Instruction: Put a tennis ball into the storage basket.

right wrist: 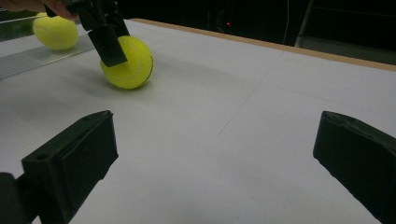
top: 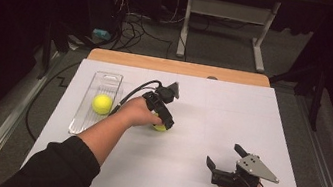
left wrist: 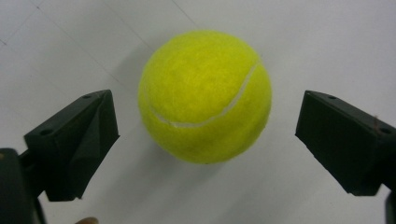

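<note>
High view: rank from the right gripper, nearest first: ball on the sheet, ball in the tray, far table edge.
From the right gripper:
1. Ball on the sheet, up-left, between the left gripper's jaws.
2. Ball in the tray, further left, inside the clear tray.
3. Far table edge, a wooden strip at the back.

A fuzzy yellow tennis ball (left wrist: 204, 95) sits mid-frame on the flat white table (left wrist: 322, 42). The left gripper (left wrist: 205, 140) has a black jaw on each side, not touching it.
</note>
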A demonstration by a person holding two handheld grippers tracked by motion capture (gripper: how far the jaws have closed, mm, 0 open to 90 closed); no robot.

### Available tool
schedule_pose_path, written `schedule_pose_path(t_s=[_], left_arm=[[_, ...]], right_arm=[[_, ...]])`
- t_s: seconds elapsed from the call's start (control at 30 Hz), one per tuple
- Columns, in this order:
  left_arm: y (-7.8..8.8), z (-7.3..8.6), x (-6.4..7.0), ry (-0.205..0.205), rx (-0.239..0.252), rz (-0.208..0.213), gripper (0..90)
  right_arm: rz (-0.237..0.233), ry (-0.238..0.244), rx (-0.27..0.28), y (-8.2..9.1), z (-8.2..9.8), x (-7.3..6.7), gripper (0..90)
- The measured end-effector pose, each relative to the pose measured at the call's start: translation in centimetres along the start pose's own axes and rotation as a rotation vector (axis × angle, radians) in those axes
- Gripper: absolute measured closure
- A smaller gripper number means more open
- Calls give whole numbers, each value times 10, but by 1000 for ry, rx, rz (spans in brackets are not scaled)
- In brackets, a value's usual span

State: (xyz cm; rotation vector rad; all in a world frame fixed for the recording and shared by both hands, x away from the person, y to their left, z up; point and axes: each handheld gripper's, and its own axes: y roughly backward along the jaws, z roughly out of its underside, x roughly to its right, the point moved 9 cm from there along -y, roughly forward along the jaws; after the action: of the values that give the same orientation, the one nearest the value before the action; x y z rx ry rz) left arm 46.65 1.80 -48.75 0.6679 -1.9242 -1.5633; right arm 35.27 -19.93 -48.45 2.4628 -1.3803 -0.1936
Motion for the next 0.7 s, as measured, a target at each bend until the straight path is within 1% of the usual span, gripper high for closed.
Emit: schedule_pose_path(t_s=[0.07,0.13,0.2,0.3,0.37,0.43,0.7], left_arm=[[-1,0,-1,3,4,0,101],[-1,0,0,-8,2,8,133],[-1,0,0,-9,2,13,154],[-3,-1,2,-4,8,26,167],[-4,-1,2,-13,-4,30,175],[-5,-1,2,-11,-3,32,184],[-6,0,1,-14,-13,18,238]], right_arm=[[2,0,-1,0,0,0,0],[2,-1,0,1,0,0,0],[3,0,2,1,0,1,0],[3,-4,-2,1,1,0,0],[4,-3,-2,1,1,0,0],[4,-3,0,1,0,1,0],[3,-4,0,1,0,1,0]])
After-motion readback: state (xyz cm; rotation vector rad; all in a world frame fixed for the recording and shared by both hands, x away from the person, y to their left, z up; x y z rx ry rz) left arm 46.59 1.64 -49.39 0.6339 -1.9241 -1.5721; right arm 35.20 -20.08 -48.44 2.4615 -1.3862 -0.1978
